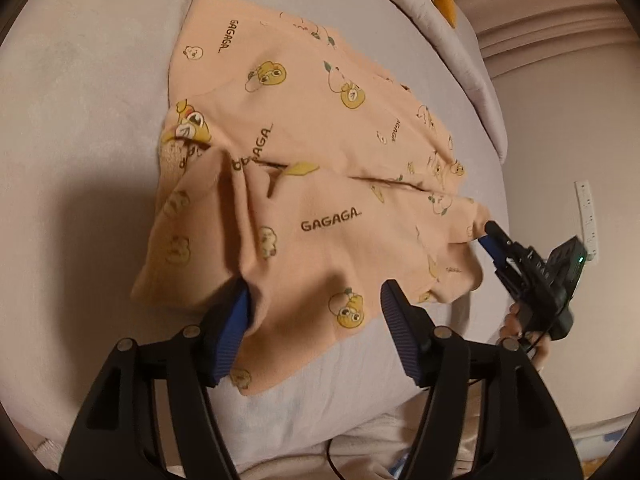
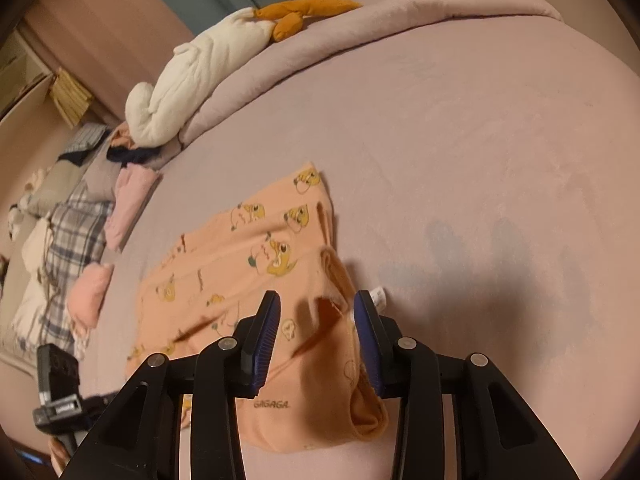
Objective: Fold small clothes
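A small peach garment [image 1: 320, 152] printed with yellow cartoon animals and "GAGAGA" lies partly folded on a pale lilac bed sheet [image 1: 80, 120]. My left gripper [image 1: 316, 308] stands open over its near edge; a raised fold of cloth rests against the left pad and the right pad is clear of it. In the right wrist view the same garment [image 2: 240, 264] lies with its bunched end between the fingers of my right gripper [image 2: 318, 312], which is open, the pads not pressing on it. From the left wrist view the right gripper [image 1: 494, 238] sits at the garment's right corner, held by a hand [image 1: 520, 328].
A rolled duvet [image 2: 360, 28] with a white and orange plush toy [image 2: 192, 68] lies at the far side of the bed. Pink clothes [image 2: 132, 192] and a plaid cloth [image 2: 72, 232] are piled at the left. A white power strip [image 1: 586, 216] hangs on the wall.
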`<state>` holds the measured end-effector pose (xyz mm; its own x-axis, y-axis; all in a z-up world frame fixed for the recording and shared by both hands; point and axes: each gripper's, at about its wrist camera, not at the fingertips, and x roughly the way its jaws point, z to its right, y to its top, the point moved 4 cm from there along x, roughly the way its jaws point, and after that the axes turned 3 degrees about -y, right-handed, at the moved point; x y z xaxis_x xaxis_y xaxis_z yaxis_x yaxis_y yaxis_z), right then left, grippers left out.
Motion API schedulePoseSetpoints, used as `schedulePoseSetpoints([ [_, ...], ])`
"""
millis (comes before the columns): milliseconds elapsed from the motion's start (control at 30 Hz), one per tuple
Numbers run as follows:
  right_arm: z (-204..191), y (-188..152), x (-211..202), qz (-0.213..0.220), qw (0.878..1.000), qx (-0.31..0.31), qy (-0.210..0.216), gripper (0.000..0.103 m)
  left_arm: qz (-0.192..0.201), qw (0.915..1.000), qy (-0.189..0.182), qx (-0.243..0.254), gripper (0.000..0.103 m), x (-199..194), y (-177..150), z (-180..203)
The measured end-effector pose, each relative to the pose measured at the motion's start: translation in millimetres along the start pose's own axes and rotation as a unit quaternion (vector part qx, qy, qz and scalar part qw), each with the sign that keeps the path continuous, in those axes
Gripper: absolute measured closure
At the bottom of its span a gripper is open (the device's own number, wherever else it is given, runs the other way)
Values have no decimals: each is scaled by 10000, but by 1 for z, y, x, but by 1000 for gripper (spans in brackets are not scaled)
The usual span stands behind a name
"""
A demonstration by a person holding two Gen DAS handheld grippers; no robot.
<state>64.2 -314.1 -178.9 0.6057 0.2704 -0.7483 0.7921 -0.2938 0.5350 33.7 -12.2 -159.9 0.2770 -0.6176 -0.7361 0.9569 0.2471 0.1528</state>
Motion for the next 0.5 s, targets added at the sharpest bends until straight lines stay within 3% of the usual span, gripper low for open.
schedulePoseSetpoints([
  [167,-1,3,5,25,10000,0,59,65,-54,9999,73,84,38,1,-9,5],
  [233,-5,4,7,34,10000,-77,7,78,-16,9998,158,155,38,-4,-15,3],
  [267,-6,4,6,51,9999,-98,9,92,6,9996,213,188,38,-9,-17,2],
  [300,-7,5,4,90,9999,-121,15,95,20,9995,253,203,38,-11,-20,2],
  [500,-10,9,-15,401,9990,4,198,96,-15,9992,302,269,30,-20,-33,-1],
])
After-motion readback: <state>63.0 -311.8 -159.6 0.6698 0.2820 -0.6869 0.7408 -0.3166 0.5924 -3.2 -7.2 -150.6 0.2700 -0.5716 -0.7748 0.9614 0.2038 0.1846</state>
